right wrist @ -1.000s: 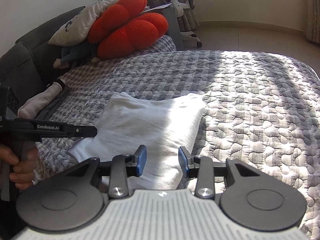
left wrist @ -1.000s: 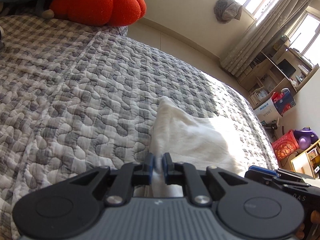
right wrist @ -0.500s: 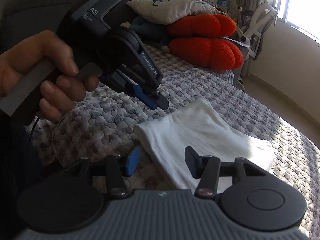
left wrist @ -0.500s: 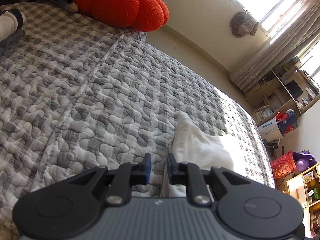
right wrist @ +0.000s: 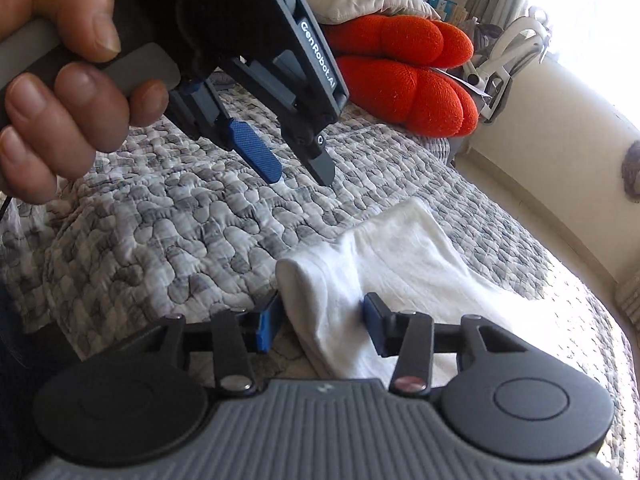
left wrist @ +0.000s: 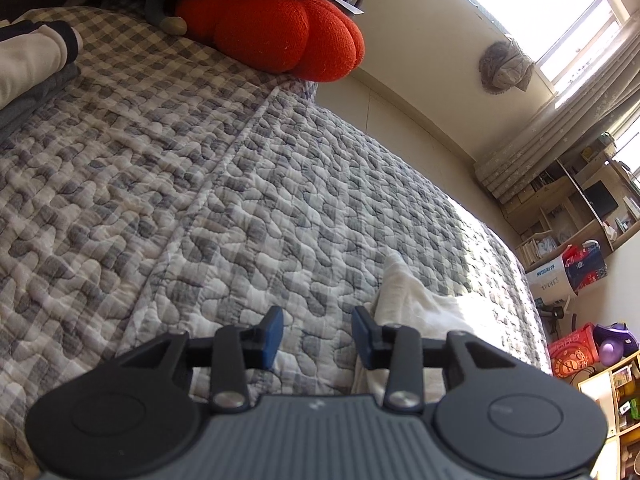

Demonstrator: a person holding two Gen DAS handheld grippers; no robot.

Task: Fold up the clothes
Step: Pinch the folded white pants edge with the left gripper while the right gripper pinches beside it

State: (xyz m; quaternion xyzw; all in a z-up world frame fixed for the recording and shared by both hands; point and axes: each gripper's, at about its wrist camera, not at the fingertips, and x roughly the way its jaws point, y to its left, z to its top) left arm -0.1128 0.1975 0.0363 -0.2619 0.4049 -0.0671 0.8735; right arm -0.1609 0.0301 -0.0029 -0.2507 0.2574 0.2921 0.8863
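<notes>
Folded white garment (right wrist: 404, 256) (soft, rectangular)

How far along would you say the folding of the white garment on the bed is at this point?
Mostly done, it seems: the white garment lies folded into a compact shape on the quilt. The left hand-held gripper hangs open above the quilt, holding nothing, its jaws having just opened. The right hand-held gripper straddles the garment's near corner, jaws just closing, pads not visibly pressing. Likely left: another fold or tidying.

soft white cloth garment (right wrist: 404, 264) on puckered quilted cotton bedspread (left wrist: 240, 200) (fuzzy red plush cushion (left wrist: 280, 28) behind)
</notes>
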